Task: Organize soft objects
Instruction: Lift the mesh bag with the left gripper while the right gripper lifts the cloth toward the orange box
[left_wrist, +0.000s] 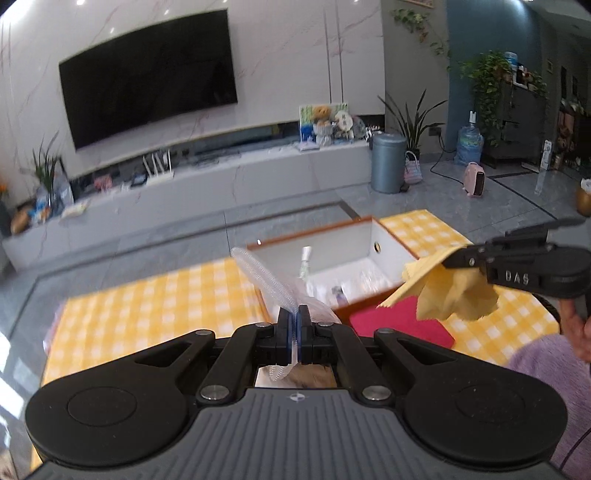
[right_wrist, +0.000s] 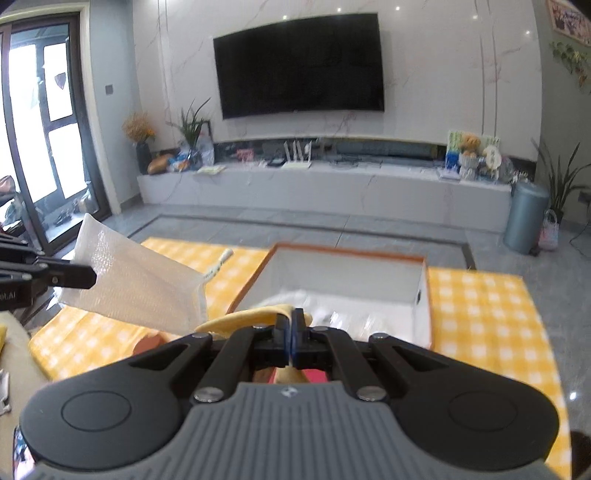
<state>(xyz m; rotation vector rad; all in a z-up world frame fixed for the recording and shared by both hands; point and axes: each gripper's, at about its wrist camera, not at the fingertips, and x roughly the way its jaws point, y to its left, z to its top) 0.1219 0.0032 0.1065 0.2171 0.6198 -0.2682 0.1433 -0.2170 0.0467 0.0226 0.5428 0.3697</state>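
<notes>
My left gripper (left_wrist: 294, 314) is shut on a clear bubble-wrap pouch (left_wrist: 266, 277) and holds it in the air; the pouch also shows in the right wrist view (right_wrist: 140, 280), with the left gripper (right_wrist: 88, 275) at the far left. My right gripper (right_wrist: 291, 317) is shut on a yellow cloth (right_wrist: 247, 316); in the left wrist view the right gripper (left_wrist: 448, 260) holds the yellow cloth (left_wrist: 450, 291) above the table's right side. Both hang just in front of an open white box (left_wrist: 384, 240) with an orange rim (right_wrist: 351, 253).
The table has a yellow checked cloth (left_wrist: 147, 302) (right_wrist: 487, 314). A red item (left_wrist: 402, 325) lies beside the box. The box holds a bottle (left_wrist: 304, 260) and clear packaging. Beyond lie grey floor, a TV bench and a grey bin (left_wrist: 388, 162).
</notes>
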